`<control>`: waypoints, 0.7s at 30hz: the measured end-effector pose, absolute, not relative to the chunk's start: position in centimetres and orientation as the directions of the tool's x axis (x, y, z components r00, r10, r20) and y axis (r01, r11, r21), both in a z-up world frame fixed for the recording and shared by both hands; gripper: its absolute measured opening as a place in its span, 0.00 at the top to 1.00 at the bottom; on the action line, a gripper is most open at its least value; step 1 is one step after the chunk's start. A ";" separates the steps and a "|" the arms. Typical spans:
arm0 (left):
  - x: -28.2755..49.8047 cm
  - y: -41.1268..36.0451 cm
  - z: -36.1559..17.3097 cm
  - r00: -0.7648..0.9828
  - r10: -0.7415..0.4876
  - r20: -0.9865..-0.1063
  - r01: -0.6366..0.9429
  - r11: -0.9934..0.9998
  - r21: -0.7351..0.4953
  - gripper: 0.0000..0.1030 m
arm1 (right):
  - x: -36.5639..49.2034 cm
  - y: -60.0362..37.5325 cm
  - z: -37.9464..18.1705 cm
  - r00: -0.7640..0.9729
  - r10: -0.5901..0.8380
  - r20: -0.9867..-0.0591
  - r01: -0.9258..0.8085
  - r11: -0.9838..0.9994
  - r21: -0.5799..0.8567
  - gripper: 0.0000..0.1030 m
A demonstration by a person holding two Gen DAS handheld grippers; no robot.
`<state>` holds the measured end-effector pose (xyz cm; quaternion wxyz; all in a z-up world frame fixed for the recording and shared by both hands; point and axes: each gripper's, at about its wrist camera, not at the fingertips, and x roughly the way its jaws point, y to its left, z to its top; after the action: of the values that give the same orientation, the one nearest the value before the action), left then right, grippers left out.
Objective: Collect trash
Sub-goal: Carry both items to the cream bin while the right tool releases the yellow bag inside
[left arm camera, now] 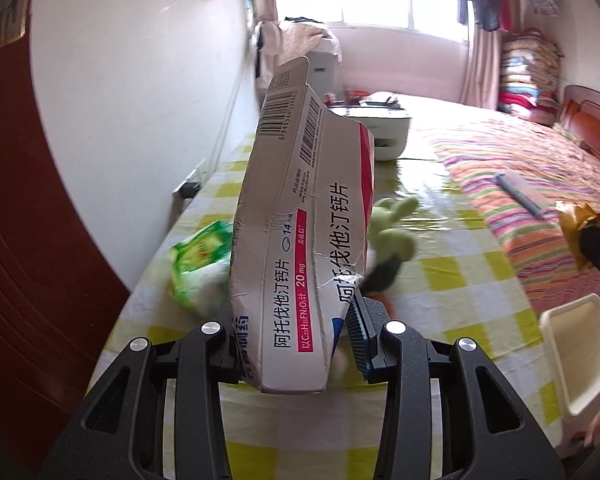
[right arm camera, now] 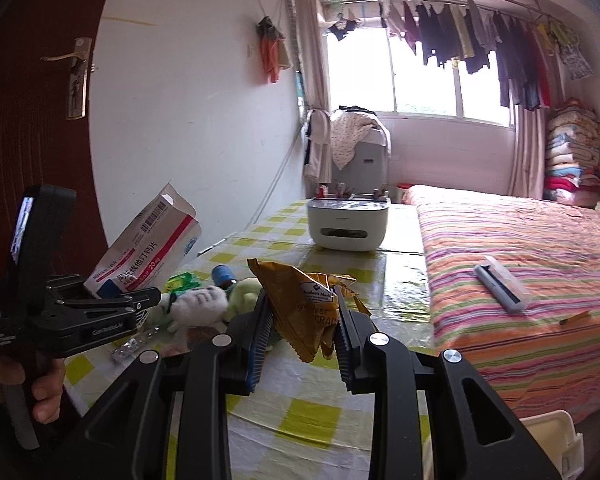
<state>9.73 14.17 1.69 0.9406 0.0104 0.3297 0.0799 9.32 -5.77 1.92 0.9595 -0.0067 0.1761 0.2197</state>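
Cardboard fills most of what my left gripper point(left arm camera: 296, 344) sees: a crumpled white medicine box point(left arm camera: 300, 216) with a red stripe and barcodes stands tilted between its jaws, which have closed in on it and press its lower end, so the box is lifted clear of the table point(left arm camera: 440, 280) with the yellow-checked cloth. From the other side my left gripper point(right arm camera: 140, 300) shows at the left edge, the medicine box point(right arm camera: 148, 248) sticking up and away from it, and my left hand point(right arm camera: 20, 376) wrapped round the handle. My right gripper point(right arm camera: 300, 328) is nearly closed, its ribbed pads pinching a brown snack wrapper point(right arm camera: 304, 304) that crumples up out of the jaws above the near middle of the table point(right arm camera: 308, 412). On the cloth behind it lie a green plush toy point(right arm camera: 248, 292), a white fuzzy thing point(right arm camera: 200, 304) (a second toy, I think, though it is blurred), a green packet point(right arm camera: 184, 280) and a small bottle with a blue cap point(right arm camera: 222, 274). Farther back stands a white appliance point(right arm camera: 348, 224). To the right runs a bed with a striped cover point(right arm camera: 520, 260), a grey flat object point(right arm camera: 500, 284) lying on it. At the near right corner, below the table edge, sits a cream plastic bin point(left arm camera: 576, 356), and both pieces of trash are held well short of it.
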 end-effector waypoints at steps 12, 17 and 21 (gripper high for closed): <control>9.8 7.2 2.4 0.795 0.041 -0.605 -0.008 0.998 0.058 0.63 | 8.7 -11.4 1.3 0.885 0.292 -0.362 -0.286 0.956 0.072 0.72; 9.7 4.6 2.3 0.791 -0.014 -0.612 0.055 0.997 0.047 0.63 | 8.1 -13.1 0.9 0.894 0.241 -0.378 -0.234 0.970 0.065 0.72; 9.4 2.5 2.0 0.790 -0.053 -0.611 0.103 0.994 0.048 0.63 | 7.6 -14.7 0.7 0.902 0.200 -0.382 -0.187 0.980 0.070 0.72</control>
<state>9.39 2.53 1.99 0.9451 0.0392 0.3217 -0.0413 7.58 -14.66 0.68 0.9752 0.0156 0.1974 0.0992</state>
